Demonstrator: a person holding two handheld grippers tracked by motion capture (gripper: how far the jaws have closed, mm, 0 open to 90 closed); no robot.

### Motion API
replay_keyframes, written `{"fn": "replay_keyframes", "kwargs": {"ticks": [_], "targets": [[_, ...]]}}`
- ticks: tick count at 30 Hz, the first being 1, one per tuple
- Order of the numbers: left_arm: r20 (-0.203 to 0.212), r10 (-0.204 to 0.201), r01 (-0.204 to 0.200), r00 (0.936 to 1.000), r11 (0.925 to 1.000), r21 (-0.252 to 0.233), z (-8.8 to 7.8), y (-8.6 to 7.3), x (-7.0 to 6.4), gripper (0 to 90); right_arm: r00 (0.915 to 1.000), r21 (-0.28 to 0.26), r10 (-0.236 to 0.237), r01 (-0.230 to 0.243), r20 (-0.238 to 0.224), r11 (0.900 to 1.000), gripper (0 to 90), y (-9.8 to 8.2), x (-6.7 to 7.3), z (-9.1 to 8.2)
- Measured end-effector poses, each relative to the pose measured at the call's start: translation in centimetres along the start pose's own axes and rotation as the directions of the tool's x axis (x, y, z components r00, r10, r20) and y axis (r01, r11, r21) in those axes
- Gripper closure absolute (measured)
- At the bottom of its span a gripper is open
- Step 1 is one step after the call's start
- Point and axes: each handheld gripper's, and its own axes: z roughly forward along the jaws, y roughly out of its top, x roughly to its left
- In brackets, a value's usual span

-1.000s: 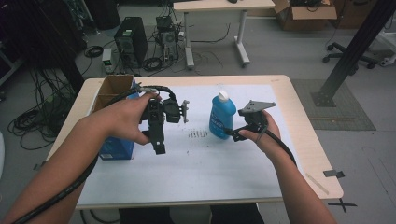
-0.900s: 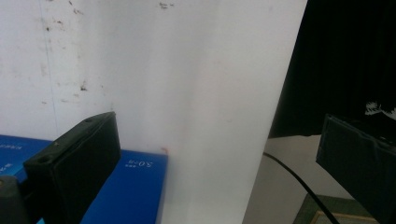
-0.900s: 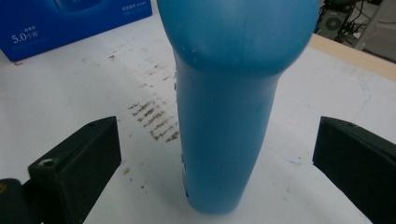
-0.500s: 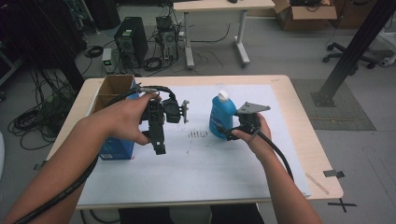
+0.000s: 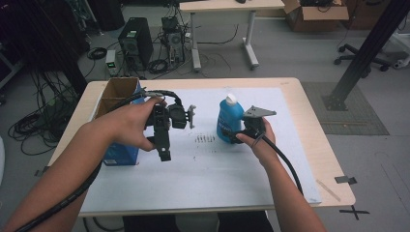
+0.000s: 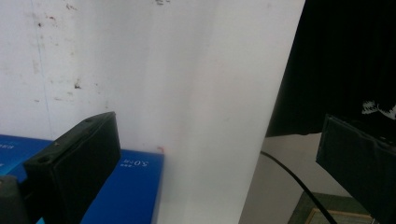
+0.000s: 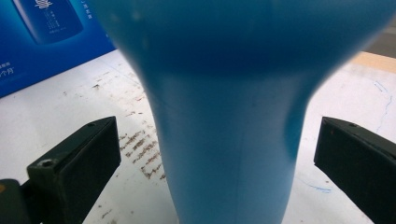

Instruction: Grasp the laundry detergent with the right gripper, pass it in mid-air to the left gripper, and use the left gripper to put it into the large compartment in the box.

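Note:
A blue plastic bottle [image 5: 228, 118] with a white cap stands upright on the white sheet [image 5: 208, 179], right of centre. My right gripper [image 5: 232, 135] is low at its near right side. In the right gripper view the bottle's [image 7: 229, 116] narrow body stands between the jaws of the right gripper [image 7: 217, 168], which is open, with a gap on each side. My left gripper [image 5: 164, 145] is held above the sheet left of centre, beside the blue box [image 5: 118, 152]. The left gripper [image 6: 217, 172] is open with nothing between its jaws.
An open cardboard box [image 5: 116, 92] with blue printed sides stands at the table's left edge. Dark smudges [image 5: 205, 138] mark the sheet between the grippers. Black tape [image 5: 345, 180] sits near the table's right corner. A desk and computers stand on the floor beyond.
My right gripper has slid a little left toward the bottle, bringing its jaws around the bottle's body. The left gripper has stayed put.

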Motion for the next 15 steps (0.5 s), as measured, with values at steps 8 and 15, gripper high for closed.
{"fn": "replay_keyframes", "kwargs": {"ticks": [8, 15], "targets": [[-0.002, 0.000, 0.000, 1.0000, 1.0000, 0.000, 0.10, -0.31, -0.13, 0.2, 0.9999, -0.040, 0.012, -0.011, 0.012, 0.999, 0.9, -0.11, 0.53, 0.46], [-0.002, -0.003, 0.003, 1.0000, 1.0000, -0.001, 0.28, -0.55, -0.21, 0.2, 0.9992, -0.055, 0.022, -0.020, 0.034, 0.998, 1.2, -0.39, 0.94, 0.78]]}}
